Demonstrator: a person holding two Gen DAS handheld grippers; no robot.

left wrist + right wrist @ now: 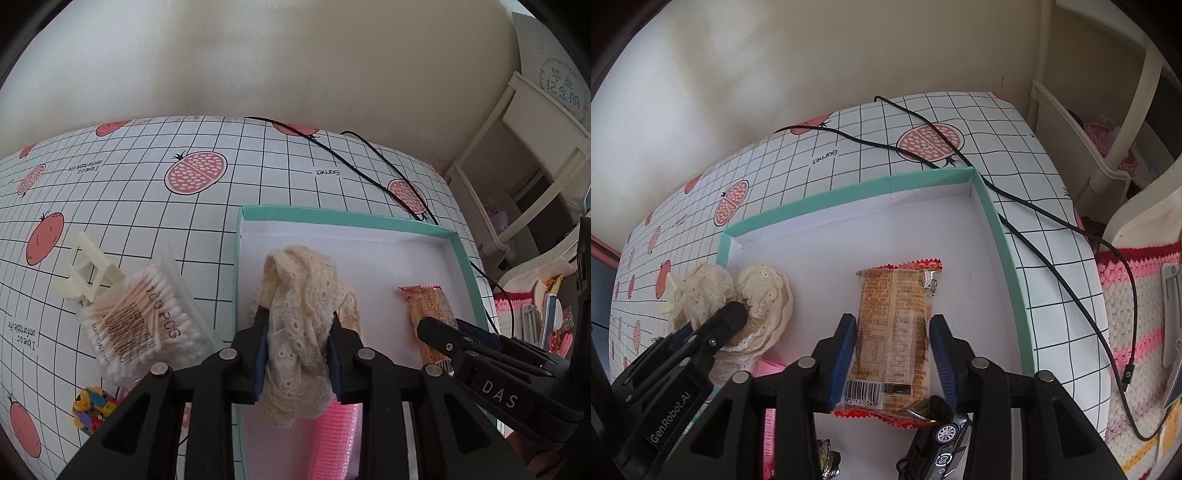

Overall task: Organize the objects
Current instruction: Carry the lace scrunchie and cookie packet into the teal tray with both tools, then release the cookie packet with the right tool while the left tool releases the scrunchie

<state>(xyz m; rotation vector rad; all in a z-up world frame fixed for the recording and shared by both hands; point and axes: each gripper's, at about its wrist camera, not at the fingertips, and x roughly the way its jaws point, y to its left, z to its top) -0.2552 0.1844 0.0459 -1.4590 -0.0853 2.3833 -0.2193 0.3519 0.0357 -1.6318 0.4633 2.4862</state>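
A: Where is the cream lace scrunchie [306, 314] found, and how is it held?

B: It is seen inside the teal-rimmed box [347, 216], near the left wall, draped over a pink roller [334, 439]. The left gripper [297, 354] is set around it, both blue pads against the fabric, so it is taken as clamped. Eyelet holes and scalloped edges are shown on the cloth.

A: And the snack packet [892, 332]?

B: It is laid flat on the white floor of the box, barcode end nearest the camera. The right gripper [892, 358] is placed astride it; a sliver of gap is seen at each pad, so the tongs are judged apart. A toy car [938, 443] is touched by the packet's near end.

A: What room is left?

B: The far half of the box floor is bare up to the far and right walls. Outside the left wall, a cotton swab pack [144, 325] and a cream clip [88, 273] are laid on the grid tablecloth [147, 206]. A black cable [1034, 210] is run past the right corner.
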